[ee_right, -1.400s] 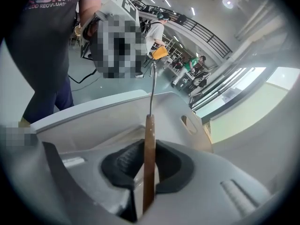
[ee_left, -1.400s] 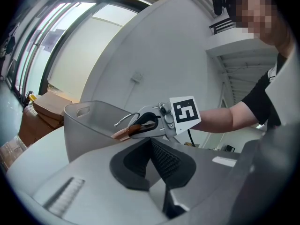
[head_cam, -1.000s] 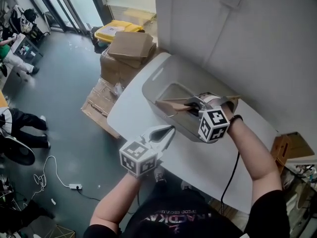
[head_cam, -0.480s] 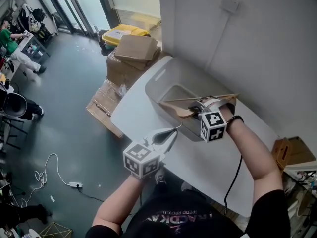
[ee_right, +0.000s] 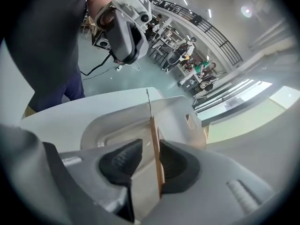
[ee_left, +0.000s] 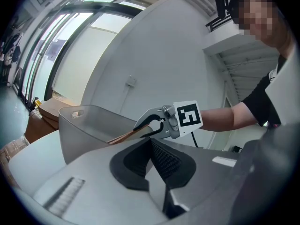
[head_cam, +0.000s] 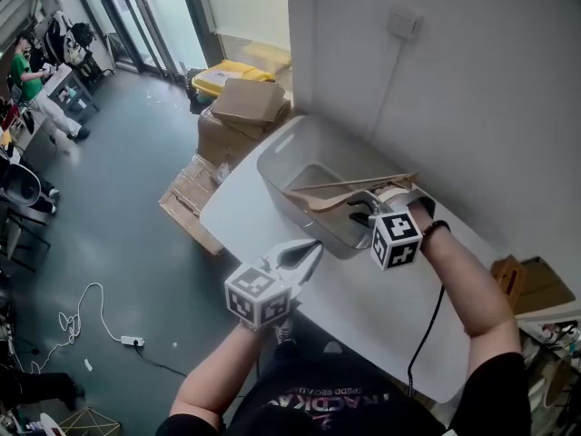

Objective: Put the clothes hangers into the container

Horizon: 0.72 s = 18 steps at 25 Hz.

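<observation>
Right gripper (ee_right: pixel 147 159) fingers just opened wide, with the hanger (head_cam: pixel 329 203) between them — propped in the container (head_cam: pixel 281 148) at the table's (head_cam: pixel 263 221) far corner — so withdrawing askew could drag it out (left gripper (ee_left: pixel 152 156) fingers closed, empty).

hanger (head_cam: pixel 331 203): smooth light wood | container (head_cam: pixel 275 166): matt grey plastic | table (head_cam: pixel 354 300): smooth white | boxes (head_cam: pixel 245 103): matt brown cardboard

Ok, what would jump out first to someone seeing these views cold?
First the wooden hanger, resting partly in the grey container on the white table, with its edge between the jaws of the right gripper, which have just been opening and show a gap beside it. Then the left gripper, shut and empty, above the table's near edge.
</observation>
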Motion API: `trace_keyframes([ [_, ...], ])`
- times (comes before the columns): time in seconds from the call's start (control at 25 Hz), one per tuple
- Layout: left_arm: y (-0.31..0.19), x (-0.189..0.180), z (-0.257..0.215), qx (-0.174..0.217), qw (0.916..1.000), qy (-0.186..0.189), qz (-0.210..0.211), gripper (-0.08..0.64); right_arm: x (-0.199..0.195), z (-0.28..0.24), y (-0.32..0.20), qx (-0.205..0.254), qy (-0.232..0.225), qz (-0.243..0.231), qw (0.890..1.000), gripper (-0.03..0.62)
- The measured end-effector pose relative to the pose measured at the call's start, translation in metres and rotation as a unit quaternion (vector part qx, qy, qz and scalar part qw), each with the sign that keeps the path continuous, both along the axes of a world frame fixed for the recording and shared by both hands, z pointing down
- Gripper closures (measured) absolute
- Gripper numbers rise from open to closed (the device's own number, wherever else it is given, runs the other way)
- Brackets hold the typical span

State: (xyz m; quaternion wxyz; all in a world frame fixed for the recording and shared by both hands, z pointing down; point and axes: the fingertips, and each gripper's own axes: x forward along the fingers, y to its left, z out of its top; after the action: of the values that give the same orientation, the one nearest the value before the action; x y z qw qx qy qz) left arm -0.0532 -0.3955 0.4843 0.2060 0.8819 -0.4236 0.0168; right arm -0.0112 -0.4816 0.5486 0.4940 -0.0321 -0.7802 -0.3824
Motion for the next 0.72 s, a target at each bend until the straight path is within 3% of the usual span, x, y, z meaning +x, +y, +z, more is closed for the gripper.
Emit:
trace_keyframes([
  [0.16,0.018,0.033,-0.01,0.009,1.0,-0.001,0.0,0.561,0.023,-0.026,0.019,0.0,-0.046,0.042,0.998,0.486],
  [0.28,0.036,0.057,-0.018,0.015,0.9999,-0.001,-0.001,0.561,0.041,-0.054,0.035,-0.051,-0.119,0.117,0.985,0.589],
  [0.52,0.085,0.103,-0.034,0.02,0.9996,-0.002,-0.017,0.561,0.071,-0.1,0.108,-0.222,-0.276,0.175,0.919,0.589],
  [0.72,0.117,0.124,-0.02,0.009,0.9993,-0.004,-0.037,0.561,0.088,-0.108,0.147,-0.337,-0.372,0.202,0.841,0.589],
])
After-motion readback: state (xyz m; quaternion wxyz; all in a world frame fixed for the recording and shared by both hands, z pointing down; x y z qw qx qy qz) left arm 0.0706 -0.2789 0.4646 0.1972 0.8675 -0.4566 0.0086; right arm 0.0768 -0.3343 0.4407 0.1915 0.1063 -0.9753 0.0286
